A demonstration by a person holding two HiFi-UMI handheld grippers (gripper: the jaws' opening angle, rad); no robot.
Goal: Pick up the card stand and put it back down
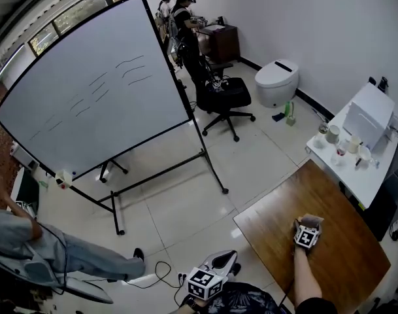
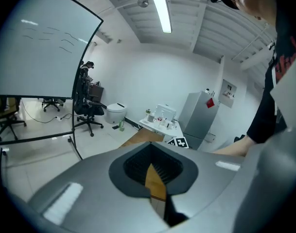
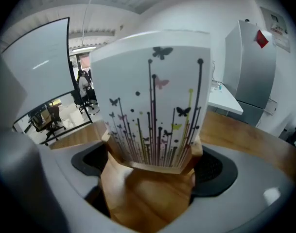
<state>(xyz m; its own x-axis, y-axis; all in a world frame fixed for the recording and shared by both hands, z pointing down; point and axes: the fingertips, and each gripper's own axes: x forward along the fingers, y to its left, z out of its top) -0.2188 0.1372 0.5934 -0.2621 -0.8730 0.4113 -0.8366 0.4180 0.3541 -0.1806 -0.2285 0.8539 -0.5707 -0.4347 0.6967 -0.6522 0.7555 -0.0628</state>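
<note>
The card stand is a small wooden block holding a white card printed with butterflies and thin coloured stems. It fills the right gripper view, and my right gripper is shut on the wooden block, one jaw on each side. In the head view the stand peeks out beyond my right gripper over the brown wooden table. Whether the block touches the tabletop I cannot tell. My left gripper hangs off the table's left side above the floor, and its jaws are shut with nothing between them.
A large whiteboard on a wheeled frame stands to the left. Behind it are a black office chair and people at a desk. A white side table with cups borders the wooden table. A person sits at the left edge; a cable lies on the floor.
</note>
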